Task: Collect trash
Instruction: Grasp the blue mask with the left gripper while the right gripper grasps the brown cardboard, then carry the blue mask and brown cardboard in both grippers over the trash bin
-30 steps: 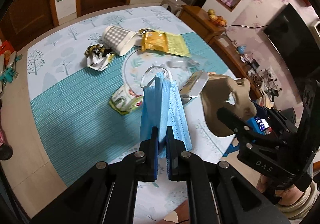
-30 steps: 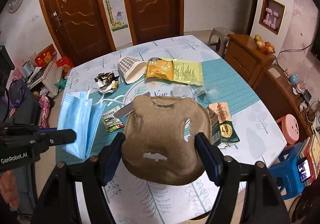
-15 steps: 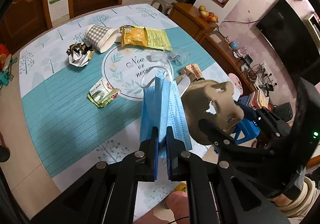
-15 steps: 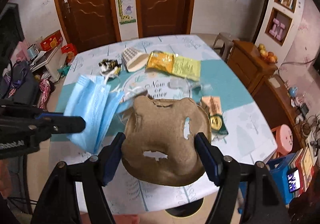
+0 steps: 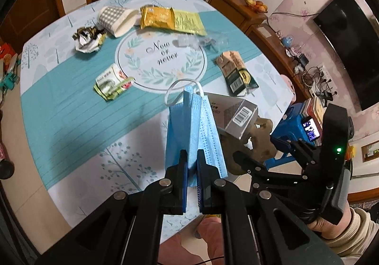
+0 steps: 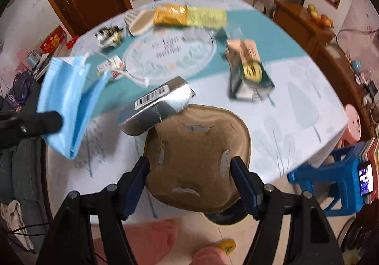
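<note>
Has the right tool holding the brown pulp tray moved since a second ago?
Yes. The right tool and its brown tray have pulled back toward the near edge of the table, now hanging partly past it above the floor.

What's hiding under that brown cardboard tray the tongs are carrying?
Below the brown tray, a dark round rim peeks out, maybe a bin. The tray covers its inside. One end of a silver box on the table also disappears behind the tray.

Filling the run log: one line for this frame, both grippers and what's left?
left gripper: shut on blue mask | right gripper: shut on brown pulp tray | table: wrappers, carton, silver box left
</note>
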### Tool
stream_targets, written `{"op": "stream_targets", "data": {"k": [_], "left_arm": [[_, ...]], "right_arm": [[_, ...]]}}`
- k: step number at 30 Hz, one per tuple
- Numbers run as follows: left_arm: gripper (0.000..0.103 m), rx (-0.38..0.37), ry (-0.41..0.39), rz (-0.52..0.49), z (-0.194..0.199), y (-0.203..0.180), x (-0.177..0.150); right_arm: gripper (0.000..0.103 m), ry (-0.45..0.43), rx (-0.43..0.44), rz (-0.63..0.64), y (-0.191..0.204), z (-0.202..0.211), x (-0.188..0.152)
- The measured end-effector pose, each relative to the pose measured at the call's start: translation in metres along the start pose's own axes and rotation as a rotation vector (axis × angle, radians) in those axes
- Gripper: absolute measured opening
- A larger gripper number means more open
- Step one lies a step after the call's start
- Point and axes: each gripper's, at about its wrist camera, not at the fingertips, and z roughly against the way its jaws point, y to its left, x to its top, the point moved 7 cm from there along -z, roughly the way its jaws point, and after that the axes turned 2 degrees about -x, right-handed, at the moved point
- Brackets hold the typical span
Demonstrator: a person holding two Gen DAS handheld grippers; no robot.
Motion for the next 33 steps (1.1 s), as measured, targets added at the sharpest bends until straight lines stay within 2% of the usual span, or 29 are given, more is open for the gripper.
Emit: {"op": "stream_targets", "data": {"k": [10, 13, 19, 33], "left_arm": [[0.004, 0.004, 0.048, 0.004, -0.029, -0.026, -0.014], [0.004, 0.002, 0.058, 0.002, -0.037, -0.035, -0.021], [0.004, 0.003, 0.07, 0.011, -0.051, -0.05, -0.034], [0.004, 0.015, 0.034, 0.089, -0.056, -0.071, -0.075]], "right_arm": [[0.071, 0.074, -0.093, 0.019, -0.038, -0.018, -0.039], [0.07, 0.064, -0.071, -0.005, -0.047, -0.016, -0.047], [0.07, 0.028, -0.115, 0.025, -0.056, -0.008, -0.054], [0.07, 0.047, -0.026, 0.008, -0.074, -0.015, -0.085]]}}
